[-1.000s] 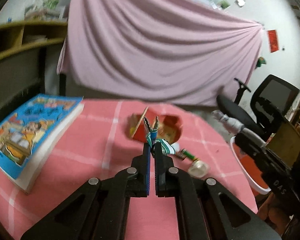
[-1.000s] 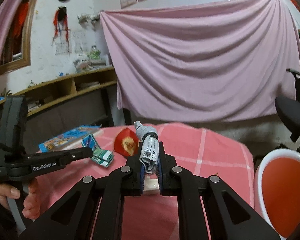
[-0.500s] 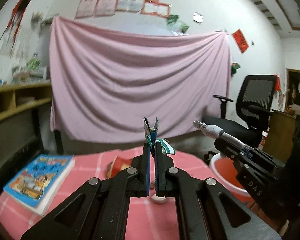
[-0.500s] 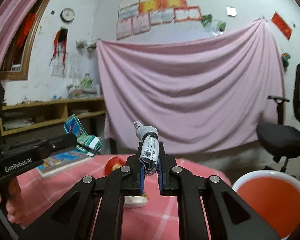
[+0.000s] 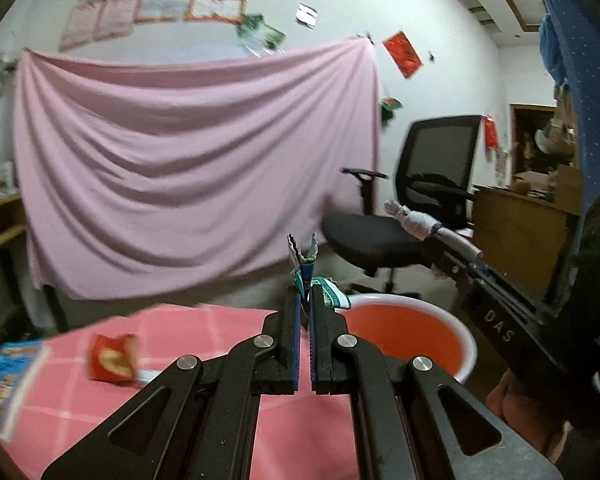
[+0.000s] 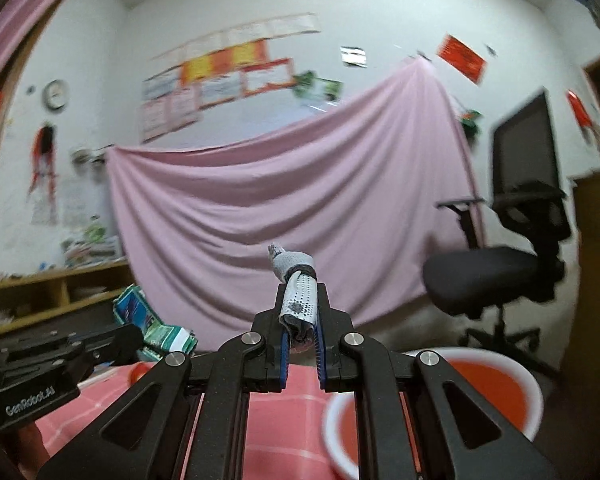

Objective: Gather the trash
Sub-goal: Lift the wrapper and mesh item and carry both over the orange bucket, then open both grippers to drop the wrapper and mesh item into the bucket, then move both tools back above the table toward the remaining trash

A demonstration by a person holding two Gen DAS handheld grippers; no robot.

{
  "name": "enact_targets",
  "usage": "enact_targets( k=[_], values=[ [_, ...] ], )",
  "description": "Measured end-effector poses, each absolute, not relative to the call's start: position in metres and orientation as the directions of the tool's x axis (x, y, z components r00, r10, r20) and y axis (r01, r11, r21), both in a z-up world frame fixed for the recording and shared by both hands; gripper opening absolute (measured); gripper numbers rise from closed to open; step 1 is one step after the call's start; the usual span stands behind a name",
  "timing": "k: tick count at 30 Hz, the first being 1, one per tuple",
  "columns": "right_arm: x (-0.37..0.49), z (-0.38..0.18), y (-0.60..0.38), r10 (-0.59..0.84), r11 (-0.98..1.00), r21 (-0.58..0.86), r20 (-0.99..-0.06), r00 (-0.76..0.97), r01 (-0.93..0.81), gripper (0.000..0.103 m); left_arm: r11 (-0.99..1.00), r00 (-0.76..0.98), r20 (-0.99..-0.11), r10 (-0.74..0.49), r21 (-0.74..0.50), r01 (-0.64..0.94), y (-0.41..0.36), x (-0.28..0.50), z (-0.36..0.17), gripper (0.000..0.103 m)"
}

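Red basin (image 5: 466, 344), white-rimmed, just off the table's (image 5: 204, 316) right edge; nothing visible inside. Left gripper (image 5: 305, 300) raised above that edge, level, aimed toward the pink curtain (image 5: 188, 176), jaws clenched on a green-and-blue wrapper (image 5: 302, 258) sticking up past the tips. Right gripper (image 6: 300, 304) likewise lifted near the basin's rim, jaws pinched around a grey-white rolled wrapper (image 6: 298, 292). On the table, toward the left edge: red snack bag (image 5: 112, 358), blue book (image 5: 8, 380). Farther back, black office chair (image 5: 420, 200).
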State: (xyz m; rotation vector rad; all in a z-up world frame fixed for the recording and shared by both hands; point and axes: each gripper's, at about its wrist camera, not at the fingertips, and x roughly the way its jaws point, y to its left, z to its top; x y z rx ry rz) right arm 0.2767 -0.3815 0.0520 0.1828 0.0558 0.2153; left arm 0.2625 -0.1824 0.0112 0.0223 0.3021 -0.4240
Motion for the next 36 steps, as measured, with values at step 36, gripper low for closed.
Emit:
enact_targets(
  k=[36],
  values=[
    [0.334,0.008,-0.450,0.136,0.935,0.354,-0.443,0.886,0.034,0.048,0.916,0.653,-0.642,-0.402,-0.269,0.299,-0.234,0.375,-0.034,0.032]
  ],
)
